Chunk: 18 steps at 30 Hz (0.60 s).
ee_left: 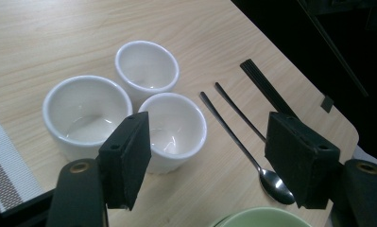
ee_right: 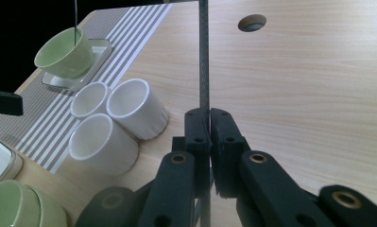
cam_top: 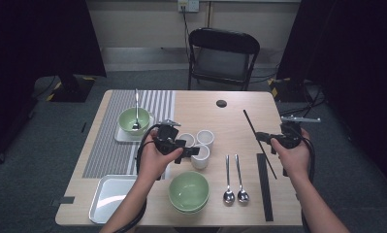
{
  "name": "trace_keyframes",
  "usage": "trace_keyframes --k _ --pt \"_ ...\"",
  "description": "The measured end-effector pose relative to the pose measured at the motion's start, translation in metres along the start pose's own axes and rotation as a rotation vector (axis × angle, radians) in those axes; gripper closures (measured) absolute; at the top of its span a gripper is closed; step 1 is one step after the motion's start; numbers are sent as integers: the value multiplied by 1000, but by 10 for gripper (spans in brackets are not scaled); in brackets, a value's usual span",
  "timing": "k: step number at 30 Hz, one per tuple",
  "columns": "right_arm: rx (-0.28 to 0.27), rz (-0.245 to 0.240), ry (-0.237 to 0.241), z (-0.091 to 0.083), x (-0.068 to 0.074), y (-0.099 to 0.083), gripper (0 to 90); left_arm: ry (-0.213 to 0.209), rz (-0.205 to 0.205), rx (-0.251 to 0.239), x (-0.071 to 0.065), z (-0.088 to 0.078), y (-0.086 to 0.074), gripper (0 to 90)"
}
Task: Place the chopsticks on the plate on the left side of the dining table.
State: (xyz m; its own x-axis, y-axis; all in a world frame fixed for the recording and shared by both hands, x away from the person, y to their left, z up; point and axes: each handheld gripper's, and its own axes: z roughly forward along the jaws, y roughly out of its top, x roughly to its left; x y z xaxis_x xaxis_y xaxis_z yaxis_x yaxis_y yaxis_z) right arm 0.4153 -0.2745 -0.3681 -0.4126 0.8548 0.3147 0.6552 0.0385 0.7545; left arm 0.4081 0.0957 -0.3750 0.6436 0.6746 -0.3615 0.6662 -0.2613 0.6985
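Holding one black chopstick point(ee_right: 204, 61), the right gripper point(ee_right: 209, 124) was fully closed on it; the stick rose steeply from the pads and stood clear above the table point(cam_top: 239, 104) at its right side. Risk noted: so thin a rod, pinched near one end, could pivot or slide out between the pads if swung. The second chopstick point(cam_top: 265, 187) lay flat near the right edge, just beside two spoons point(cam_top: 234, 179); a low sweep could knock them askew. The left gripper point(ee_left: 207, 158) hung wide open and empty, just above three white cups point(ee_left: 129, 101) that stood touching one another; a descent off centre could have nudged a neighbouring cup or tipped one. Near them stood stacked green bowls point(cam_top: 188, 191), a metal tray point(cam_top: 107, 196), and a further bowl with spoon point(cam_top: 134, 119) on the striped mat point(cam_top: 111, 141).
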Motion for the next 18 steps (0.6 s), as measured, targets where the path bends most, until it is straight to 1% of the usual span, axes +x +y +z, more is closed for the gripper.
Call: trace_keyframes --k 1,2,5,7,9,12,13,14,18 --pt "2 3 1 0 1 1 871 -6 1 0 -1 1 0 321" --pt "-1 -3 3 1 2 1 871 -5 5 -1 -3 2 1 321" --pt "-4 3 6 2 4 3 871 -7 15 2 -6 4 2 321" --pt "-7 11 15 3 6 5 870 -19 13 1 -9 6 3 322" --pt "-7 2 11 4 9 6 871 -30 11 7 -11 9 2 328" --pt "-12 -4 20 6 13 8 871 -33 15 32 -14 15 2 330" --pt "-13 -4 24 6 14 8 871 -45 10 31 -15 17 2 334" --pt "-15 -11 26 7 16 9 871 -49 13 32 -16 18 2 339" --pt "-14 -17 32 8 21 12 871 -57 13 37 -21 23 3 343"
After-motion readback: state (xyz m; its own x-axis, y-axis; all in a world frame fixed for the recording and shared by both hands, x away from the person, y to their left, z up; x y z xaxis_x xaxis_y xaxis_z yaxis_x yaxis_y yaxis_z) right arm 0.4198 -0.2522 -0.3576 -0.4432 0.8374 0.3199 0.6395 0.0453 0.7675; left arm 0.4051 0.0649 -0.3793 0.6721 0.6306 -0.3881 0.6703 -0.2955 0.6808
